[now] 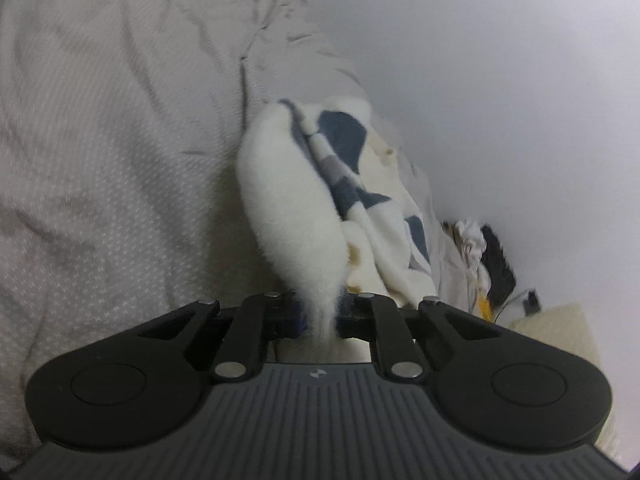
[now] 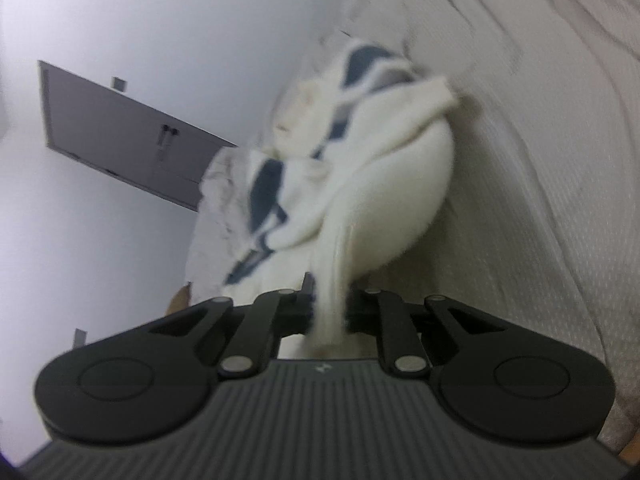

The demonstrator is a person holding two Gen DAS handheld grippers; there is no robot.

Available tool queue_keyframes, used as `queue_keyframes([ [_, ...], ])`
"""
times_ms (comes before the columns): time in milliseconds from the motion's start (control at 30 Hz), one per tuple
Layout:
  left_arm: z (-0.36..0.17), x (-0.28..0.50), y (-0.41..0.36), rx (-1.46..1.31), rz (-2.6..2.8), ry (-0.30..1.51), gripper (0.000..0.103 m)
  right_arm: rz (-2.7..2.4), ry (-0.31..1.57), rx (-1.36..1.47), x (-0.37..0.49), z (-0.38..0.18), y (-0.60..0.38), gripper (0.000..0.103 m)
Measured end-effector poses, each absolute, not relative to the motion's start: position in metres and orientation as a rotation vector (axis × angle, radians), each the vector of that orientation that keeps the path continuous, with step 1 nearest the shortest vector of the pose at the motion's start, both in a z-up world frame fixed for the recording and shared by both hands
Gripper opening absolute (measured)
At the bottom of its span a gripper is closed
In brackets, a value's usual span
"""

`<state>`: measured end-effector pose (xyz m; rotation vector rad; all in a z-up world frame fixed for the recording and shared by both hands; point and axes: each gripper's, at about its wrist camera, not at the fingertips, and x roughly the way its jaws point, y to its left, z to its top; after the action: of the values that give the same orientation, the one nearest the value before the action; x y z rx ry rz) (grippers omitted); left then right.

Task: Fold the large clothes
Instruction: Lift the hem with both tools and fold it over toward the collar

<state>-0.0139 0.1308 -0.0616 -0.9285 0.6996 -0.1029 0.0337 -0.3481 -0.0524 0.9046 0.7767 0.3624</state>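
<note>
Both jaws are pinched narrow on white fleece — the left gripper and the right gripper each clamp a gathered edge of the fleece garment. Its bulk stretches straight ahead from each pair of jaws, over the bedsheet — neither hand looks nearer.

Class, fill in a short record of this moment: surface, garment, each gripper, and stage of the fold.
surface: bed sheet, pale and wrinkled
garment: fluffy white garment with blue patches, bunched
left gripper: shut on a white fold of the garment
right gripper: shut on another white fold of the garment
stage: gripped at two points, not yet spread or folded
</note>
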Motion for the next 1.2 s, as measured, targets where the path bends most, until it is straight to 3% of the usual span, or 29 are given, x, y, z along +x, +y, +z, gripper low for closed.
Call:
queue_keyframes([
  [433,0.001,-0.107,0.123,-0.844,-0.199,0.637,0.014,0.473,0.659,0.779,-0.048,0.018,-0.380,0.011],
  [800,0.014,-0.177,0.103,-0.830,-0.234,0.621,0.014,0.488,0.637,0.817,-0.087,0.018,-0.397,0.011],
  [933,0.030,-0.148,0.099,-0.807,-0.245,0.574,0.014,0.502,0.630,0.809,-0.066,0.021,-0.398,0.011],
  [1200,0.061,-0.014,0.104,-0.798,-0.195,0.511,0.014,0.437,0.614,0.822,0.071,0.045,-0.380,0.011],
])
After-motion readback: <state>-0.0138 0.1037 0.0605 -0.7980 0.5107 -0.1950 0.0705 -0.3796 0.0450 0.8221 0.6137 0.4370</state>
